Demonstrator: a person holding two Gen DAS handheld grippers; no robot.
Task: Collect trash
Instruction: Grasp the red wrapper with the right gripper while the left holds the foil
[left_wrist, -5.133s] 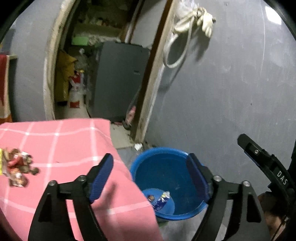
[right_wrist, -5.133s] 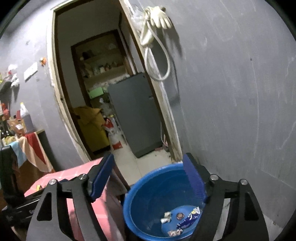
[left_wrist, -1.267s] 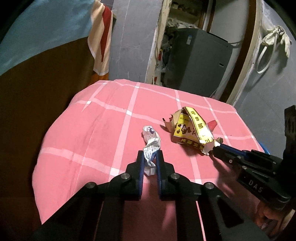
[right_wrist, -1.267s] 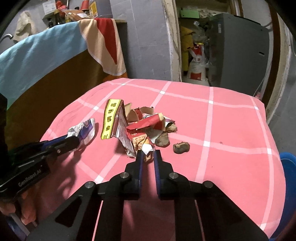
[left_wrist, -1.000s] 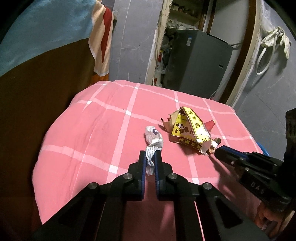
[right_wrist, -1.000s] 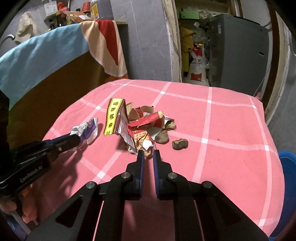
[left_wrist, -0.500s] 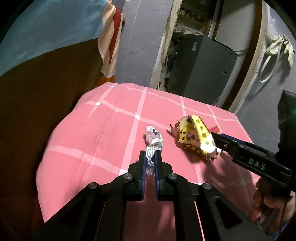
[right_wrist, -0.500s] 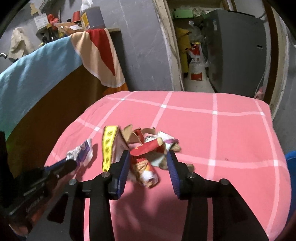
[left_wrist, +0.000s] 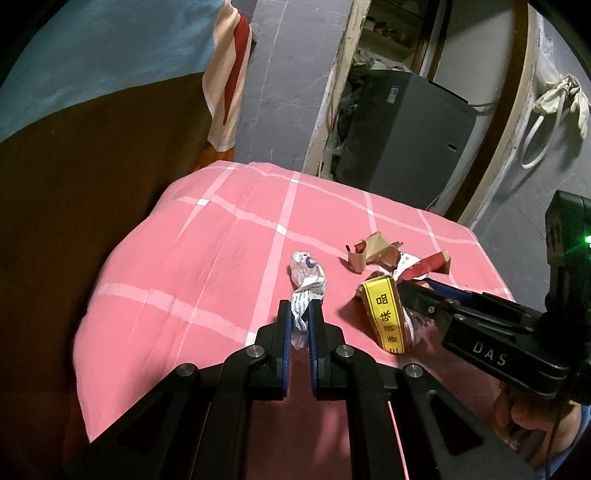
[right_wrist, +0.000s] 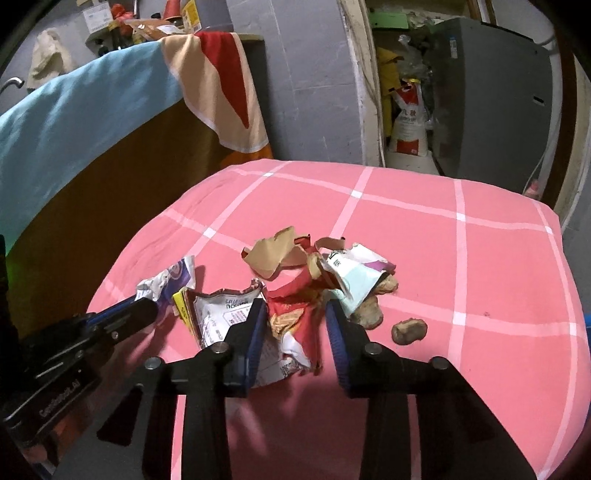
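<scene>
On the pink checked cloth lies a pile of trash. My left gripper is shut on a crumpled white wrapper, which stays low over the cloth; the right wrist view shows the same wrapper at that gripper's tip. My right gripper straddles a red-and-white snack wrapper. Its jaws are closing with that wrapper between the pads, and a small gap is left on each side. A yellow-banded packet leans against its left finger.
Brown paper scraps, a pale torn packet and brown lumps lie just beyond and to the right. A towel-draped counter borders the left. Behind stands a doorway with a grey appliance. The cloth drops off at the right.
Five seconds ago both grippers hung open over a blue tub. Within the last second the right jaws opened from shut and pushed forward around the red wrapper. The left grip has held.
</scene>
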